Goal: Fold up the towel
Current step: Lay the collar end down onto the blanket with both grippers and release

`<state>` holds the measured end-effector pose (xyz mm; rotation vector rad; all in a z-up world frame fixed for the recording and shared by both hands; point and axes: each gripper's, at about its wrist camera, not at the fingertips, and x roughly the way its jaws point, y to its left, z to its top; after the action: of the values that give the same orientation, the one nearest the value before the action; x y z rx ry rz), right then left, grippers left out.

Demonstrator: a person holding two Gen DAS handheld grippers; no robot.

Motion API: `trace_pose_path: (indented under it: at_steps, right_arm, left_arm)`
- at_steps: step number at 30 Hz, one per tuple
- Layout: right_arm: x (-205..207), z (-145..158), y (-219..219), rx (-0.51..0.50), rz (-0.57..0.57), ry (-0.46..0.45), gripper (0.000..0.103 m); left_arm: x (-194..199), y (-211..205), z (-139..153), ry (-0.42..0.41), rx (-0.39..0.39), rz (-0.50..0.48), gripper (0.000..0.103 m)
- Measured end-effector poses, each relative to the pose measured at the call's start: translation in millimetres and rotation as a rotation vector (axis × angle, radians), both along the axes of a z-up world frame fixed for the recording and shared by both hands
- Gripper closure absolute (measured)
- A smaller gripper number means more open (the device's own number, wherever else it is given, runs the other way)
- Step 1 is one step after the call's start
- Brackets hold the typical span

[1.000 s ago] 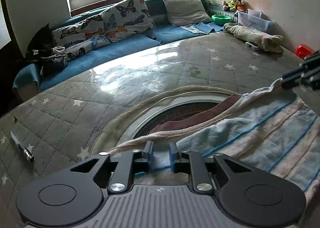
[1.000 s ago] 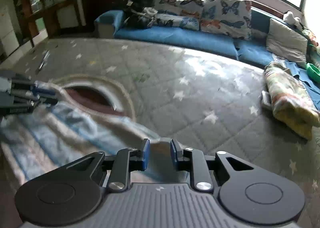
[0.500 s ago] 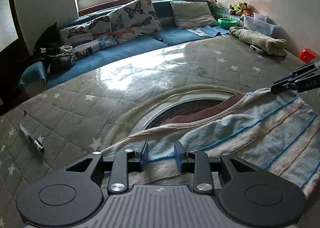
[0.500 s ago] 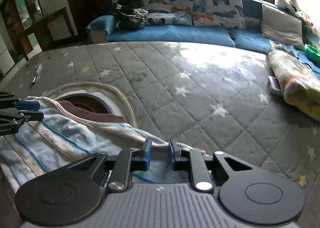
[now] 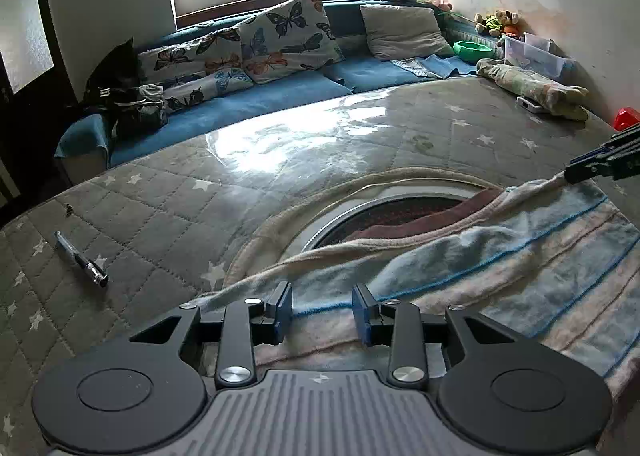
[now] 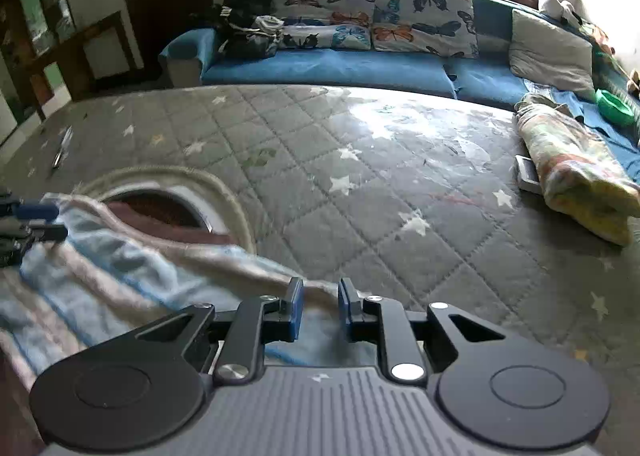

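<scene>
A towel (image 5: 500, 268) with blue, cream and pink stripes lies spread over the grey star-quilted mattress (image 5: 192, 216), partly covering a round mat. My left gripper (image 5: 322, 314) hovers at the towel's near edge. Its jaws are opening, and the cloth lies flat between the blue pads without being pressed. In the right wrist view it shows at the left border as the left gripper (image 6: 30, 222). My right gripper (image 6: 319, 310) is shut on the towel (image 6: 120, 268) at its far corner, a cream hem bunched between the pads. From the left wrist view, the right gripper (image 5: 576, 175) has that corner drawn up to its tips.
The round mat (image 5: 320, 208) has a cream rim and dark centre under the towel. A pen (image 5: 82, 259) lies to the left. A rolled blanket (image 6: 576, 168) and a small white device (image 6: 526, 172) sit at the right. Blue cushions with butterfly pillows (image 5: 288, 36) line the back.
The left jaws have spread apart and let go of the towel's edge, which now lies flatter. The right gripper keeps its hold on the other corner.
</scene>
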<state>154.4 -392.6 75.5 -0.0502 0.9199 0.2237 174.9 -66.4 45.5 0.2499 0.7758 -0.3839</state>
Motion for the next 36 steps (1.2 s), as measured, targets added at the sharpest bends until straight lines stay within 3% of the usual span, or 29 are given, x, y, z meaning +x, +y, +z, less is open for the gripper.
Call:
trace_pose_path:
  at_steps: [18,28,36]
  right_arm:
    - [-104,-7,35,-0.048,0.164,0.047,0.084]
    - [-156,-14,31,-0.079,0.183,0.049,0.084]
    - [-176,-1,8,-0.021,0.117,-0.014,0.079]
  left_arm:
    - [-78,30,-4,0.013,-0.002,0.029,0.065]
    - [-112,53,-11,0.007,-0.023,0.085,0.061]
    - [-129,68,-11,0.011,-0.066,0.148,0.059]
